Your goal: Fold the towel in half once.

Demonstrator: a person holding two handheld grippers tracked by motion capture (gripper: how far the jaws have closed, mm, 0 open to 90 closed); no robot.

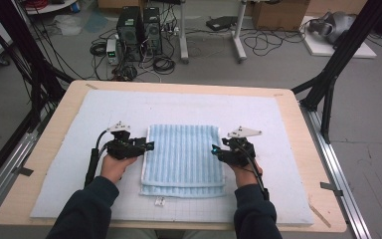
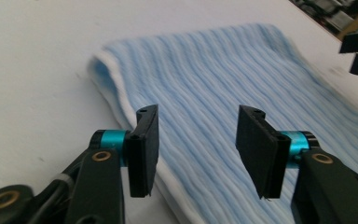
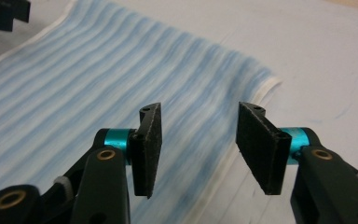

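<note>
A light blue striped towel (image 1: 184, 158) lies folded flat on the white mat, its white hem along the edges. My left gripper (image 1: 149, 146) hovers at the towel's left edge, jaws open with nothing between them. In the left gripper view the towel (image 2: 223, 107) runs away under the open left gripper (image 2: 196, 140). My right gripper (image 1: 215, 149) sits at the towel's right edge, also open and empty. The right gripper view has the towel (image 3: 98, 88) and its white border below the parted jaws of the right gripper (image 3: 198, 137).
The white gridded mat (image 1: 288, 129) covers a wooden table (image 1: 54, 119). A small white tag (image 1: 159, 201) lies on the mat just in front of the towel. Computers, cables and black frame posts stand on the floor beyond the table.
</note>
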